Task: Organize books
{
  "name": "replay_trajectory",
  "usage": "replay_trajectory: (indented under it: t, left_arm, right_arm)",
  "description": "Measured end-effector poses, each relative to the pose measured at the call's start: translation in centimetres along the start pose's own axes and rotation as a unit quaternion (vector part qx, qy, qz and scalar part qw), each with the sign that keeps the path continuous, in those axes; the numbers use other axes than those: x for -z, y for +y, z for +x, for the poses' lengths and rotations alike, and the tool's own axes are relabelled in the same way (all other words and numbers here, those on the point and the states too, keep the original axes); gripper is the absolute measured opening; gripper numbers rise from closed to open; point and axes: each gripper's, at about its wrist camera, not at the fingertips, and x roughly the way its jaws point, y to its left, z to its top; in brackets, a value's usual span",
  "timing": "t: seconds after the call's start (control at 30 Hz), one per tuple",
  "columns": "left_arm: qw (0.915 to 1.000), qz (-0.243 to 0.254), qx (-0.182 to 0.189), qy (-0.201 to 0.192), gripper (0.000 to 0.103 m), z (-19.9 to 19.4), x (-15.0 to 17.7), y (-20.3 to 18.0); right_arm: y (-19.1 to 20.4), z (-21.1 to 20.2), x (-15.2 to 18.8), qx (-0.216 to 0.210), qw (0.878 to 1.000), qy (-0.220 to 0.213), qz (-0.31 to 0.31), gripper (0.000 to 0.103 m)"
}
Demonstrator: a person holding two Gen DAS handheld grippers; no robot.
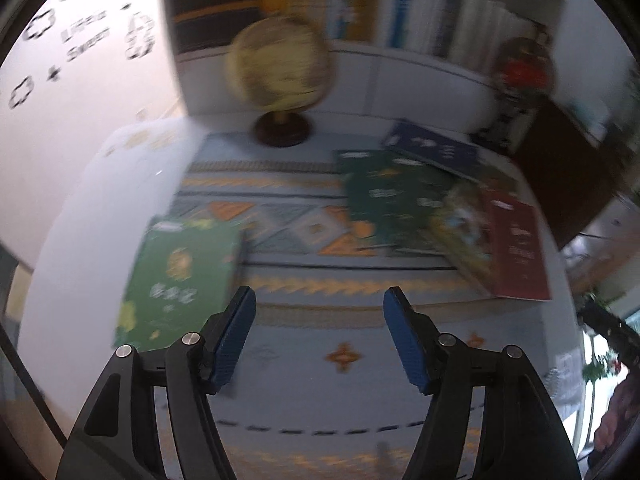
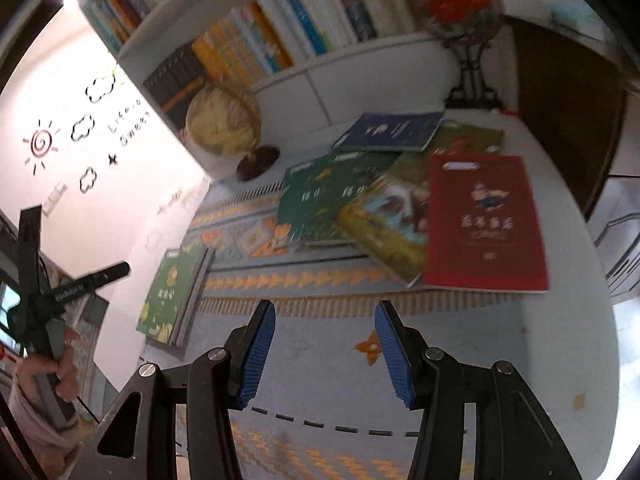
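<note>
A light green book [image 1: 180, 276] [image 2: 172, 292] lies alone on the patterned cloth at the left, on top of another book. At the right sits a loose pile: a red book [image 1: 520, 248] [image 2: 484, 224], a yellow-green picture book [image 1: 460, 232] [image 2: 388, 228], dark green books [image 1: 384, 200] [image 2: 324, 200] and a dark blue book [image 1: 432, 148] [image 2: 388, 132] at the back. My left gripper [image 1: 320, 300] hangs open above the cloth, just right of the light green book. My right gripper [image 2: 325, 312] is open too, over bare cloth in front of the pile. Neither holds anything.
A globe [image 1: 280, 68] [image 2: 224, 124] on a dark foot stands at the table's back. Behind it a white bookshelf [image 2: 280, 40] is full of upright books. A round ornament on a stand [image 2: 456, 4] sits at the back right. A hand [image 2: 52, 372] holds the other gripper at left.
</note>
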Motion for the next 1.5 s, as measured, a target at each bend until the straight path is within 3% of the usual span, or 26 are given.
replay_trajectory:
  t: [0.1,0.23,0.3,0.47,0.6,0.77,0.9,1.1,1.23,1.4,1.5]
  left_arm:
    - [0.9993,0.012,0.034,-0.003,0.072,0.6,-1.3,-2.4]
    - [0.9958,0.023,0.088,0.0,0.073,2.8,-3.8,-5.9]
    - [0.9933,0.03,0.111,0.002,0.073,4.4,-4.8,-7.6]
    - [0.9839,0.088,0.152,0.035,0.073,9.2,-5.8,-12.7]
    - [0.9729,0.133,0.178,0.065,0.073,14.2,-5.4,-17.2]
    - [0.9592,0.123,0.23,0.109,0.073,19.7,-5.1,-20.7]
    - [0.9453,0.096,0.275,0.147,0.073,23.5,-4.4,-23.0]
    - [0.9349,0.107,0.289,0.175,0.074,25.9,-3.1,-25.3]
    - [0.9353,0.121,0.291,0.161,0.075,25.8,-3.0,-25.8]
    - [0.9283,0.139,0.302,0.168,0.076,25.6,-3.1,-25.5]
    - [0.93,0.152,0.286,0.175,0.076,25.4,-3.1,-25.2]
  right_arm:
    - [-1.3,-2.1,-1.7,0.008,1.0,-0.029,-0.007,0.057]
    - [-3.9,-3.3,-4.2,0.017,0.998,-0.053,-0.001,0.071]
    - [-5.5,-2.9,-5.4,0.027,0.998,-0.055,-0.001,0.073]
    - [-9.8,0.8,-7.2,0.052,0.998,-0.022,0.017,0.073]
    - [-14.7,5.0,-7.6,0.082,0.994,-0.01,0.066,0.073]
    - [-19.6,9.6,-7.4,0.091,0.987,0.017,0.135,0.073]
    - [-21.8,12.3,-7.8,0.11,0.984,0.034,0.133,0.073]
    - [-24.2,14.7,-8.3,0.126,0.981,0.051,0.141,0.073]
    - [-25.0,15.8,-8.5,0.11,0.979,0.059,0.161,0.073]
    - [-23.0,17.0,-8.9,0.094,0.982,0.072,0.143,0.076]
    - [-20.9,17.4,-8.7,0.088,0.985,0.078,0.13,0.079]
